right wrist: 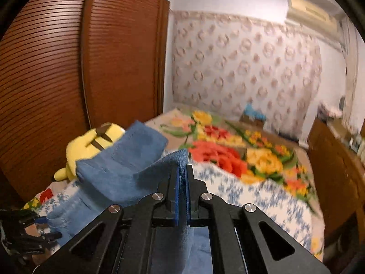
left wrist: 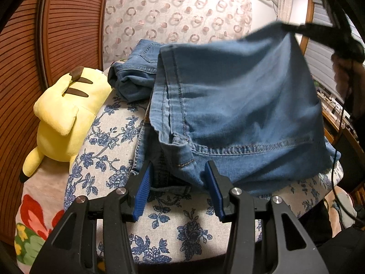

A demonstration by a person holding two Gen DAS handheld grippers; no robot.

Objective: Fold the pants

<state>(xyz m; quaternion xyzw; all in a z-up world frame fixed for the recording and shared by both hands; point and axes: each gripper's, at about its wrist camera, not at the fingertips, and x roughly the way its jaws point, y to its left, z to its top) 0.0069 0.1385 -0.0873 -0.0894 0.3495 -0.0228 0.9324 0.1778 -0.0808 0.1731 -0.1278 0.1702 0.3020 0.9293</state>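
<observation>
So the jeans [left wrist: 228, 105] are on the bed, lying on a blue-flowered cushion or cover [left wrist: 173, 219], with one end lifted up in the air and the rest bunched toward the far side next to a yellow plush toy [left wrist: 66, 114].

The right claw [right wrist: 182, 171] is pinched all the way down on a denim edge, fabric squeezed between the blue pads, and it's the one holding that end aloft. The left claw [left wrist: 176, 189] sits about half open low at the near edge of the jeans. A fold of denim hangs between its pads, but they don't look like they're pressing on it, so I'd call it not gripping.

My take on doing this fold well: carry the raised end over in one smooth arc toward the far bunched part, keep the cloth taut so it doesn't sag sideways, and use the left claw to pin the near edge. Line up the seams before letting go. Also watch the plush toy, the swinging fabric could catch it.
</observation>
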